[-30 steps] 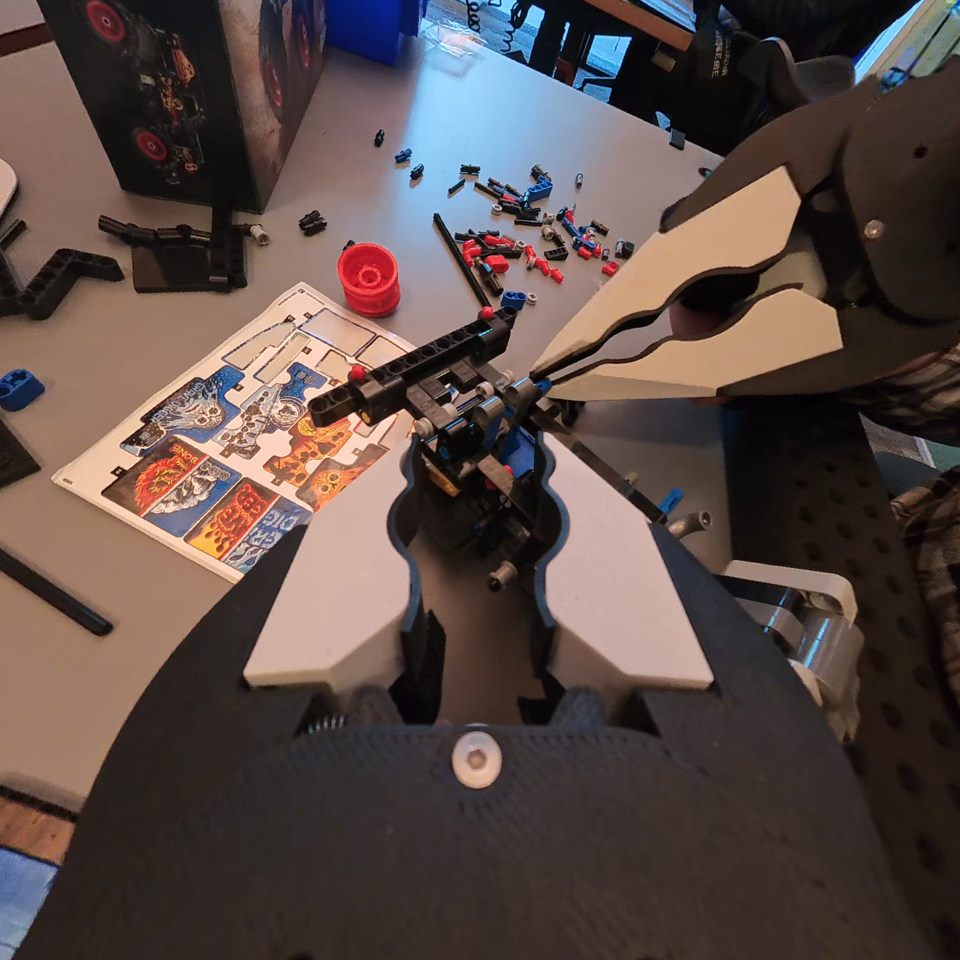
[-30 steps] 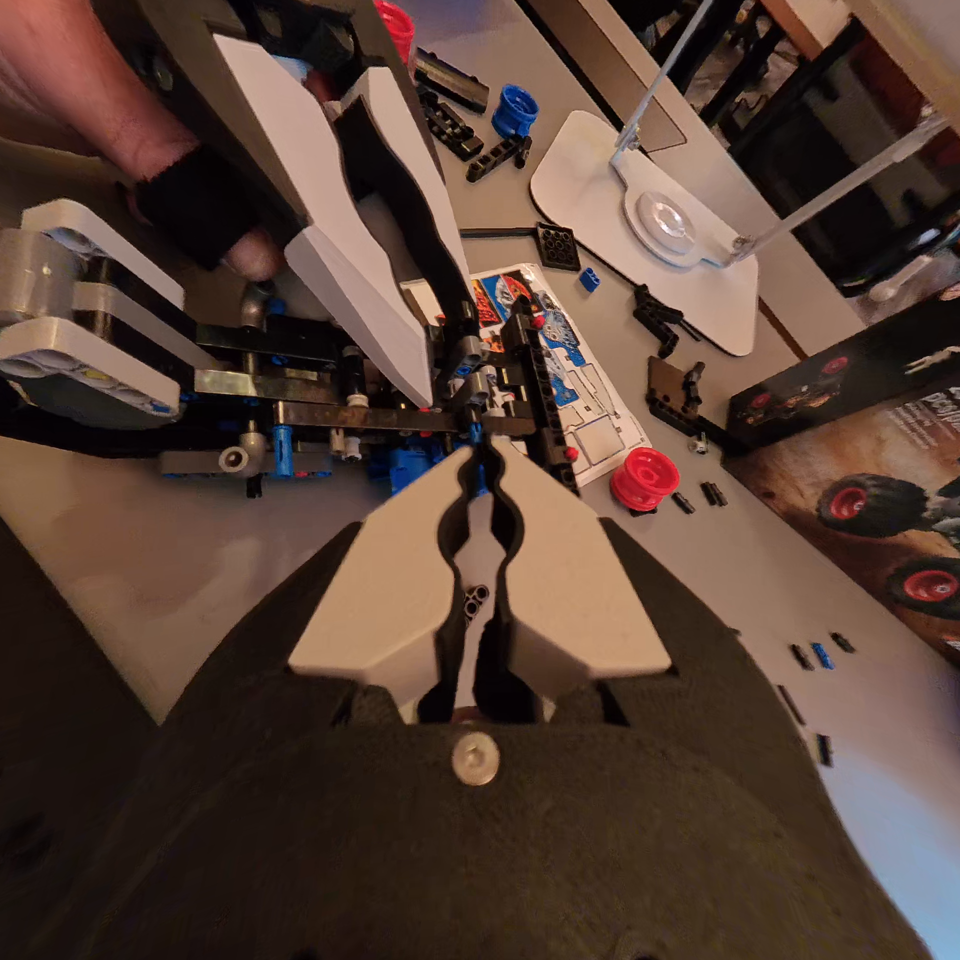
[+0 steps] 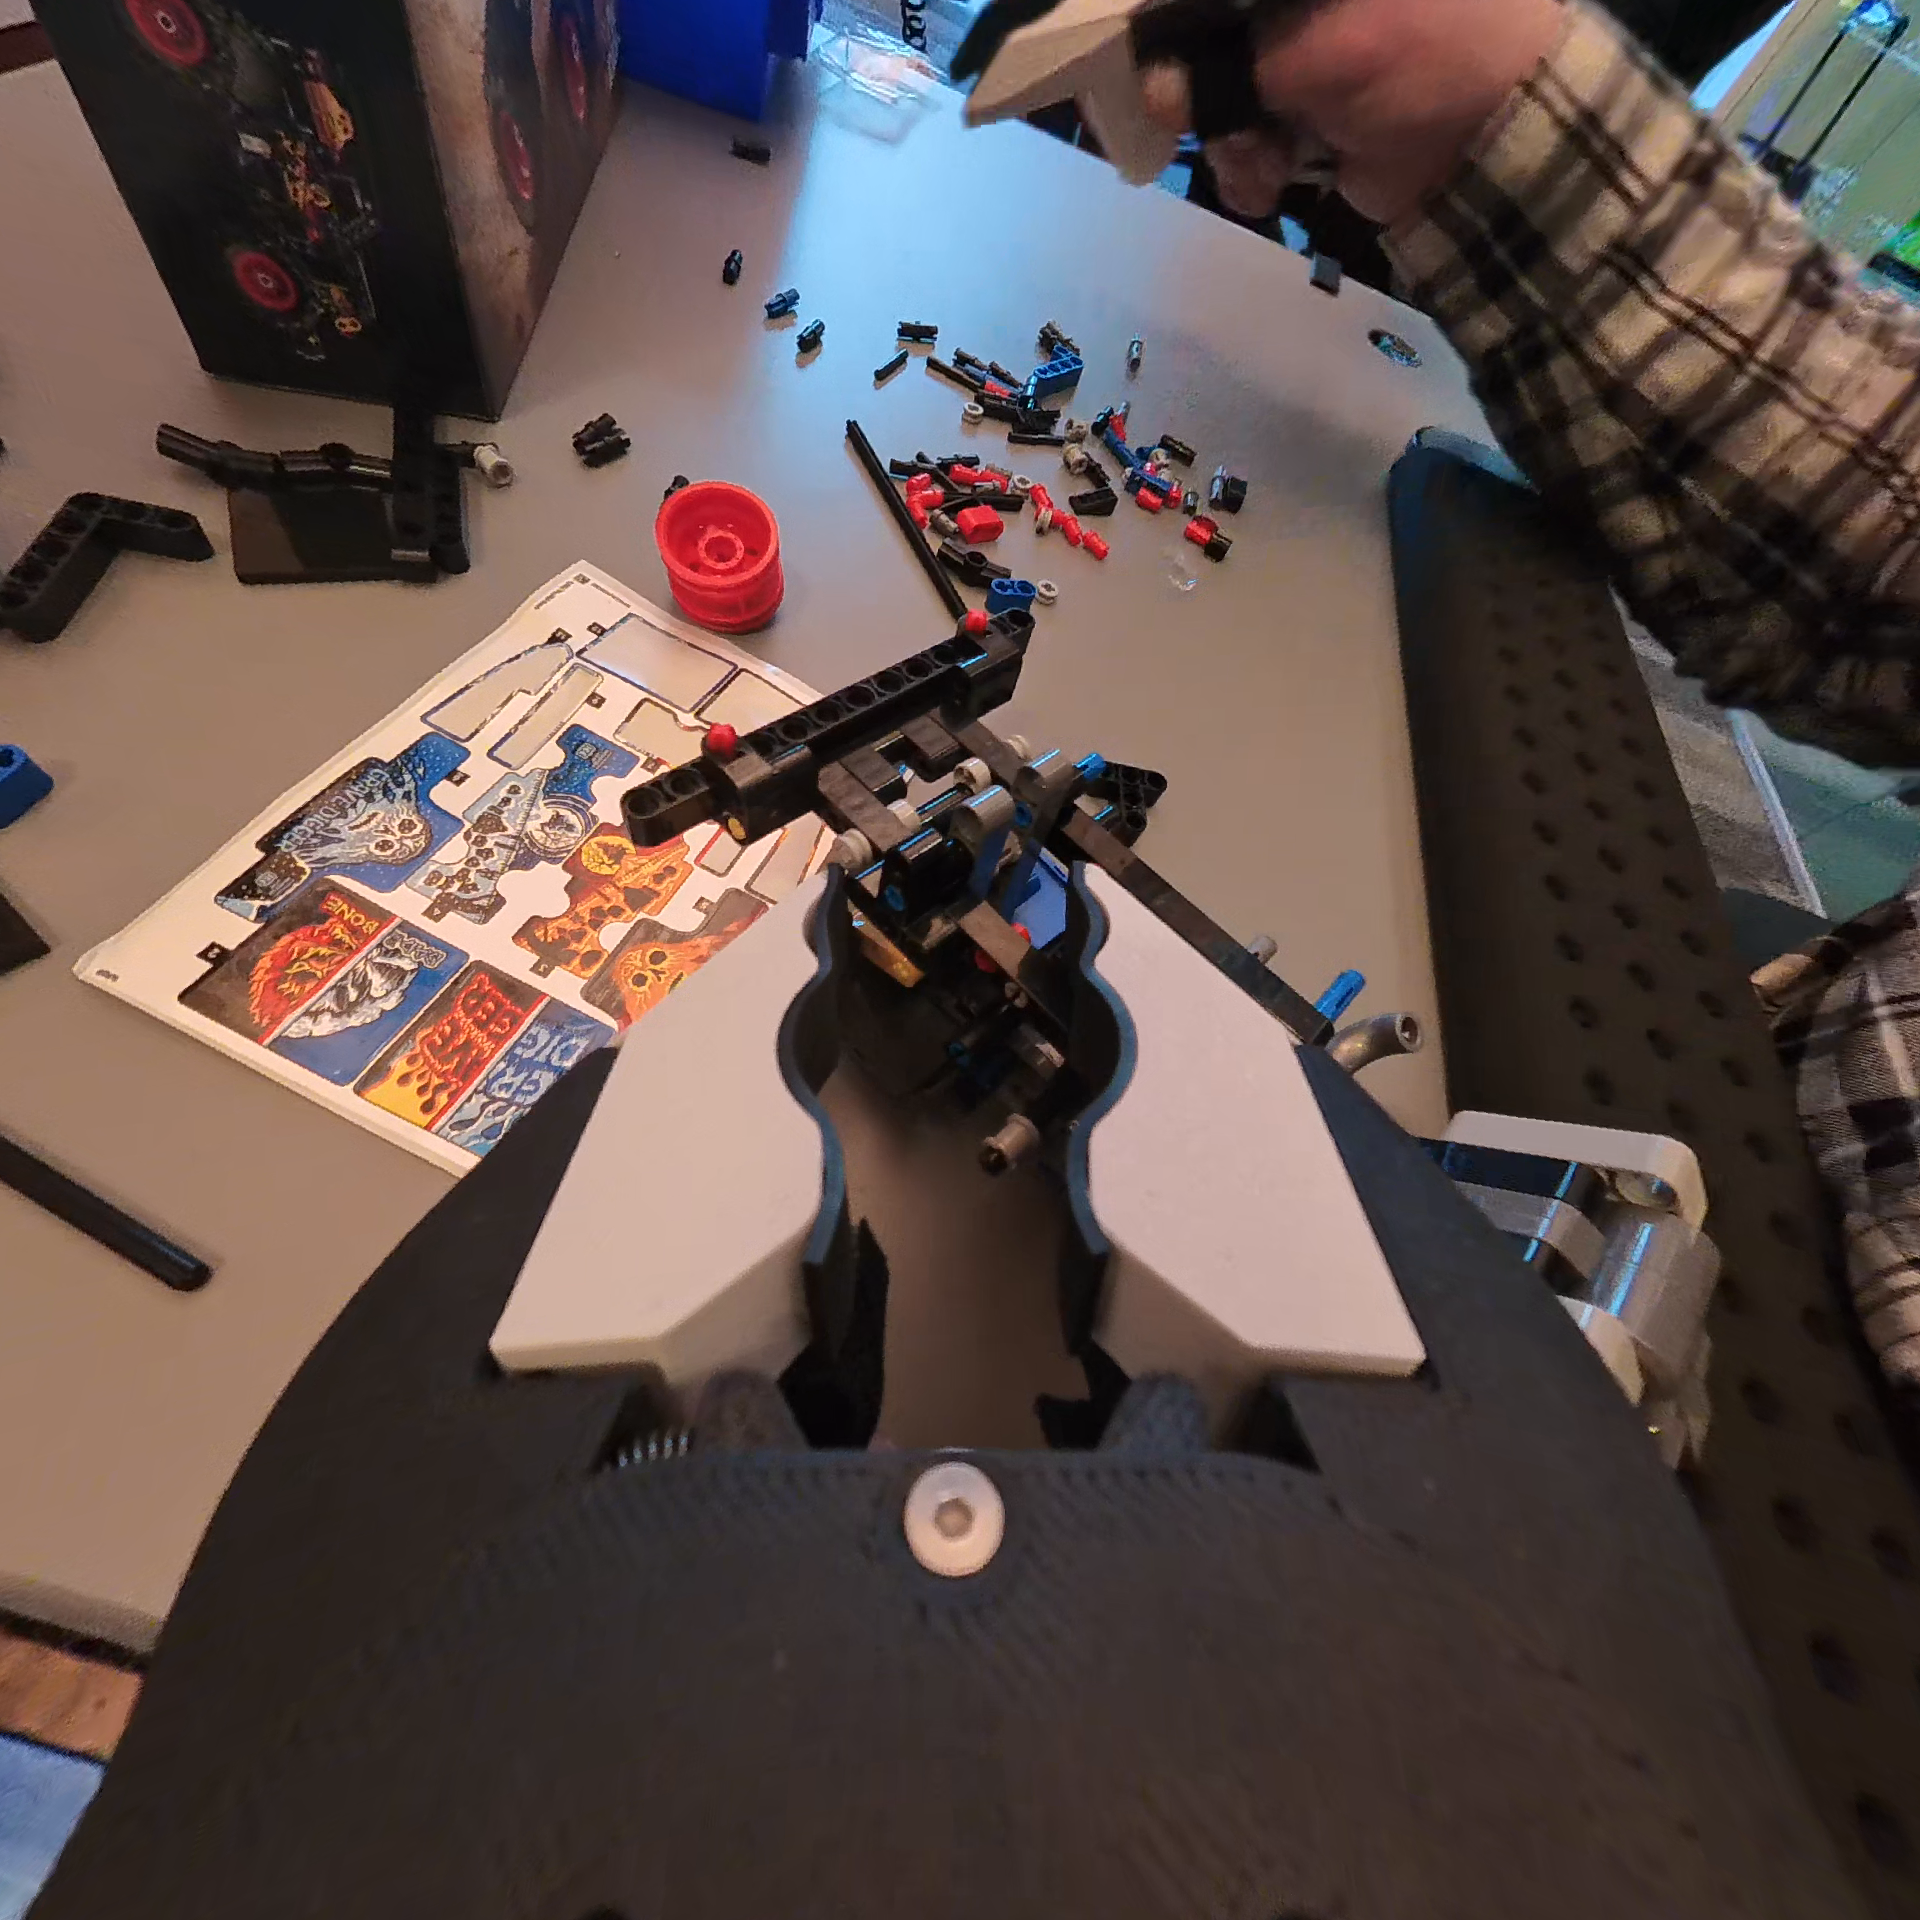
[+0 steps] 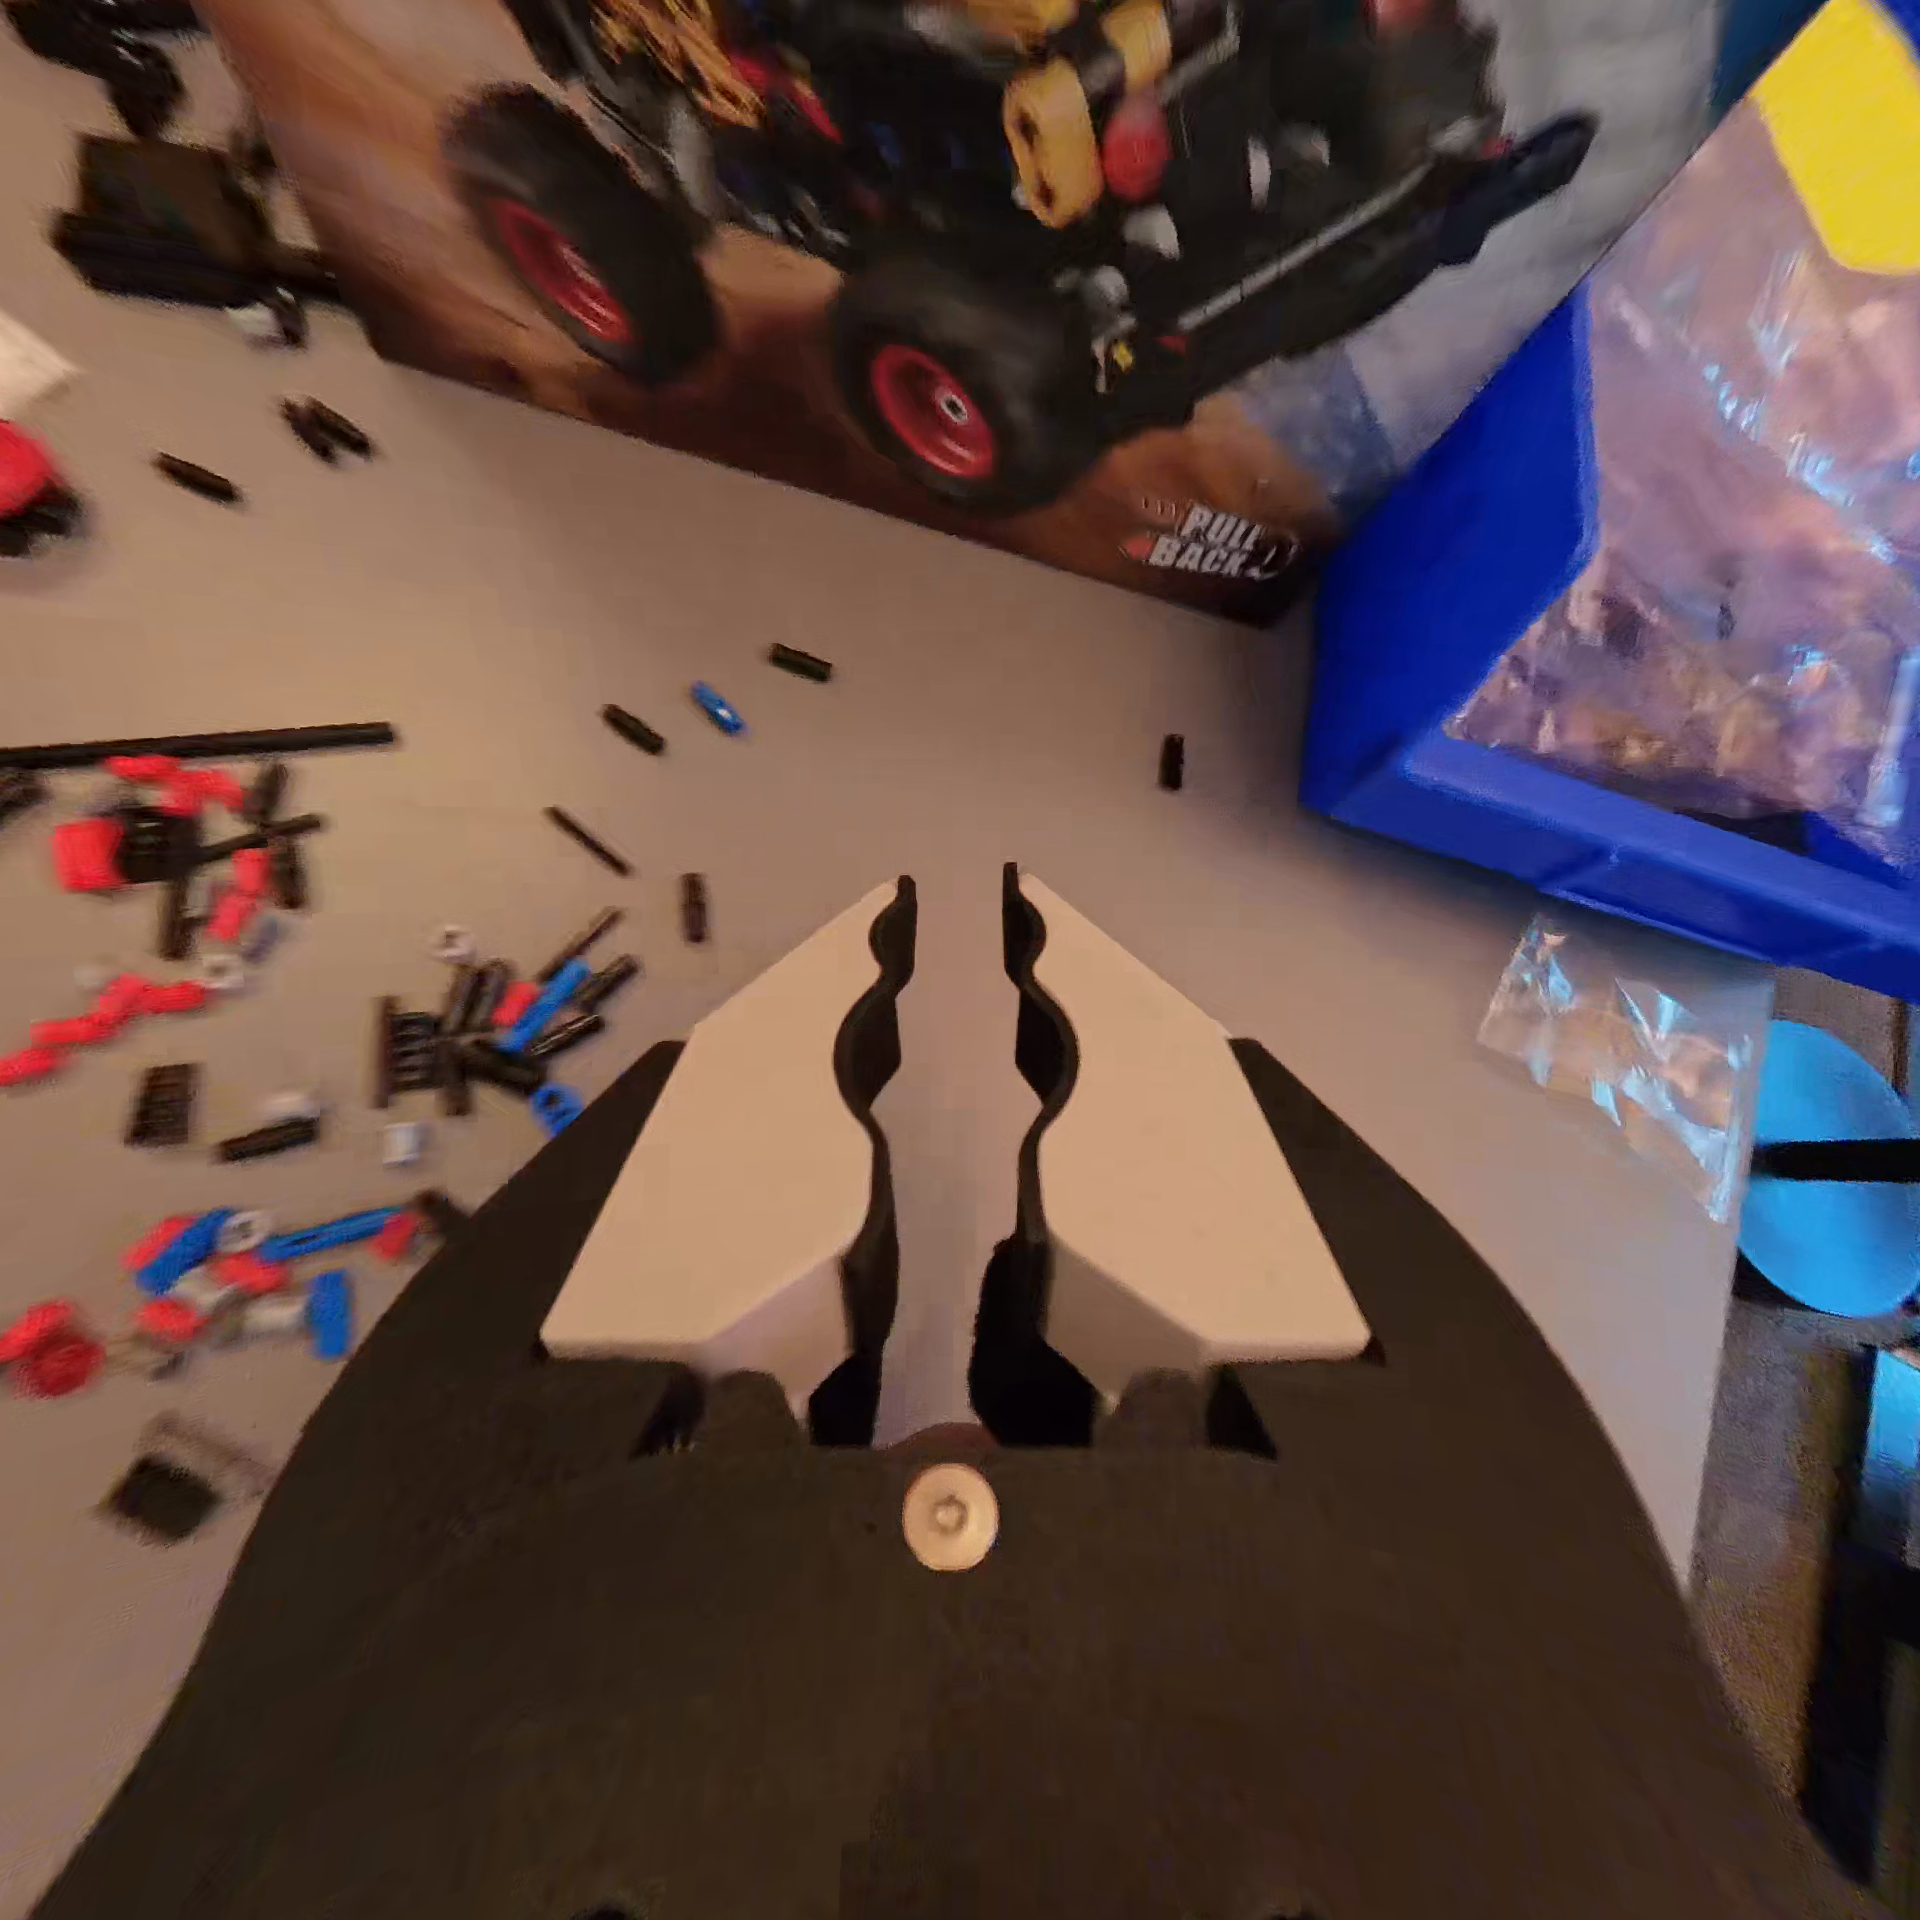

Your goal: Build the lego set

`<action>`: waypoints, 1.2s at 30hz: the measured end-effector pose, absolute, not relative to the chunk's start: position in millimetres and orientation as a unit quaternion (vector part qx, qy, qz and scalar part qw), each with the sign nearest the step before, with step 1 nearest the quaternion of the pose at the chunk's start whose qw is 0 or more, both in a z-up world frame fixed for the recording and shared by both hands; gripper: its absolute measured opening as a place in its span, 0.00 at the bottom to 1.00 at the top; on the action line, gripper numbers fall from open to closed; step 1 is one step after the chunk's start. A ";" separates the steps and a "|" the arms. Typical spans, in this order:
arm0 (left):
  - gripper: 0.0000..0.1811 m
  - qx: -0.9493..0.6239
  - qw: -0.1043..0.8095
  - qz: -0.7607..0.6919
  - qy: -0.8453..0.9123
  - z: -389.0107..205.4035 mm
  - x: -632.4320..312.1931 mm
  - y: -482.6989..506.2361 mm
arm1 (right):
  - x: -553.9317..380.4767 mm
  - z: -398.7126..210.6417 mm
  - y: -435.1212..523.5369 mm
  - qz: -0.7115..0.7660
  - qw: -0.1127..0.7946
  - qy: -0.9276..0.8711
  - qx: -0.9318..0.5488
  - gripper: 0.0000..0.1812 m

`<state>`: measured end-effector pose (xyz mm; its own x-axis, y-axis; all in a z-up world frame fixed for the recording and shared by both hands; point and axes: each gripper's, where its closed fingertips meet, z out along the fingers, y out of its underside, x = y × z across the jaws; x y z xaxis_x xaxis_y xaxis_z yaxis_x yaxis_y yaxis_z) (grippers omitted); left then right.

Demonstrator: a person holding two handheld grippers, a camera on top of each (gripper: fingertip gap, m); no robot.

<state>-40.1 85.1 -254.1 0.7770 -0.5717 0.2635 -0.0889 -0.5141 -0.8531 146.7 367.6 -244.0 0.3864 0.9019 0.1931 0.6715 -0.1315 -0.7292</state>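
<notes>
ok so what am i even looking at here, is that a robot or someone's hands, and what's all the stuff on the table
No robot: a person holds two-finger tongs in each hand, with a camera on each looking along the fingers. The left view shows the left tongs shut on a half-built black and blue lego frame. The right view shows the right tongs open, empty, above the grey table. On the table lie a colourful sticker sheet, a red plastic wheel hub, scattered small red, blue and black pieces, and the dark printed set box.
</notes>
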 end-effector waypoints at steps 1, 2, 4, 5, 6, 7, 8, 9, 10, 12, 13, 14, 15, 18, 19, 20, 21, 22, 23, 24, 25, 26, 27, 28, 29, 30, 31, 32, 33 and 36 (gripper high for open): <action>0.22 -0.828 0.451 -0.268 0.199 -254.1 -40.1 85.2 | 142.7 -251.3 377.5 0.154 0.377 -0.536 -0.740 0.08; 0.22 -0.828 0.451 -0.268 0.199 -254.1 -40.2 85.2 | 138.9 -257.8 388.8 0.155 0.374 -0.535 -0.741 0.08; 0.22 -0.828 0.450 -0.268 0.199 -254.2 -40.3 85.1 | 136.6 -271.6 414.4 0.128 0.373 -0.533 -0.748 0.08; 0.22 -0.828 0.450 -0.269 0.199 -254.2 -40.3 85.1 | 131.4 -277.4 420.8 0.137 0.368 -0.530 -0.752 0.08; 0.22 -0.828 0.450 -0.269 0.199 -254.3 -40.3 85.1 | 126.8 -283.2 425.9 0.148 0.361 -0.524 -0.757 0.08; 0.22 -0.828 0.450 -0.270 0.199 -254.2 -40.4 85.1 | 124.8 -287.9 433.0 0.145 0.359 -0.519 -0.762 0.09; 0.22 -0.828 0.449 -0.270 0.199 -254.3 -40.4 85.0 | 122.0 -291.1 438.2 0.147 0.359 -0.513 -0.766 0.10; 0.22 -0.828 0.449 -0.271 0.199 -254.3 -40.3 85.0 | 118.3 -293.4 440.9 0.157 0.356 -0.506 -0.770 0.10; 0.22 -0.828 0.449 -0.271 0.200 -254.2 -40.2 84.9 | 116.2 -293.7 444.7 0.163 0.357 -0.495 -0.775 0.10; 0.22 -0.827 0.449 -0.271 0.200 -254.2 -40.2 84.9 | 114.4 -293.9 449.4 0.168 0.357 -0.486 -0.780 0.08; 0.22 -0.827 0.449 -0.271 0.200 -254.2 -40.2 84.9 | 113.6 -294.4 449.9 0.171 0.355 -0.486 -0.780 0.04; 0.22 -0.827 0.449 -0.271 0.201 -254.2 -40.1 84.9 | 114.6 -294.6 452.1 0.169 0.355 -0.482 -0.783 0.04; 0.22 -0.827 0.449 -0.272 0.201 -254.2 -40.1 84.9 | 115.3 -294.8 453.1 0.169 0.353 -0.480 -0.785 0.01; 0.22 -0.827 0.449 -0.271 0.201 -254.2 -40.1 84.9 | 115.9 -294.7 452.3 0.178 0.351 -0.480 -0.784 0.01; 0.22 -0.827 0.449 -0.271 0.201 -254.2 -40.1 84.8 | 116.4 -294.6 451.0 0.180 0.350 -0.480 -0.784 0.01; 0.22 -0.827 0.450 -0.271 0.202 -254.2 -40.1 84.8 | 117.1 -294.2 449.3 0.182 0.350 -0.481 -0.783 0.01; 0.22 -0.827 0.450 -0.271 0.202 -254.2 -40.1 84.7 | 116.7 -291.6 448.0 0.186 0.356 -0.481 -0.779 0.01; 0.22 -0.827 0.450 -0.270 0.202 -254.2 -40.2 84.8 | 116.6 -288.4 447.6 0.187 0.364 -0.481 -0.775 0.01; 0.22 -0.827 0.450 -0.270 0.202 -254.2 -40.2 84.8 | 117.7 -286.9 448.1 0.182 0.368 -0.482 -0.774 0.01; 0.22 -0.827 0.450 -0.271 0.202 -254.2 -40.1 84.8 | 118.2 -286.4 448.1 0.180 0.368 -0.485 -0.773 0.01; 0.22 -0.827 0.449 -0.271 0.202 -254.3 -40.1 84.8 | 118.3 -285.8 447.5 0.182 0.367 -0.487 -0.772 0.01; 0.22 -0.827 0.449 -0.271 0.202 -254.3 -40.1 84.8 | 117.8 -285.6 445.3 0.189 0.363 -0.488 -0.771 0.01; 0.22 -0.827 0.449 -0.271 0.202 -254.3 -40.2 84.8 | 116.5 -285.2 440.7 0.198 0.356 -0.493 -0.769 0.01; 0.22 -0.827 0.449 -0.271 0.202 -254.3 -40.3 84.8 | 115.1 -283.1 435.4 0.205 0.354 -0.499 -0.764 0.01; 0.22 -0.827 0.449 -0.270 0.201 -254.3 -40.4 84.9 | 112.7 -277.9 428.4 0.213 0.358 -0.507 -0.754 0.01; 0.23 -0.827 0.449 -0.270 0.201 -254.3 -40.5 85.0 | 109.7 -270.8 418.8 0.225 0.359 -0.514 -0.746 0.01; 0.24 -0.827 0.450 -0.270 0.201 -254.3 -40.5 85.0 | 106.0 -261.7 406.2 0.239 0.359 -0.521 -0.736 0.01; 0.27 -0.826 0.451 -0.271 0.201 -253.7 -40.7 85.0 | 101.7 -250.6 390.7 0.253 0.359 -0.531 -0.724 0.01; 0.29 -0.826 0.452 -0.269 0.202 -253.7 -41.9 85.2 | 96.1 -237.9 371.6 0.270 0.361 -0.543 -0.709 0.01; 0.35 -0.825 0.460 -0.255 0.206 -250.3 -46.8 85.5 | 78.0 -208.2 302.4 0.311 0.355 -0.585 -0.660 0.01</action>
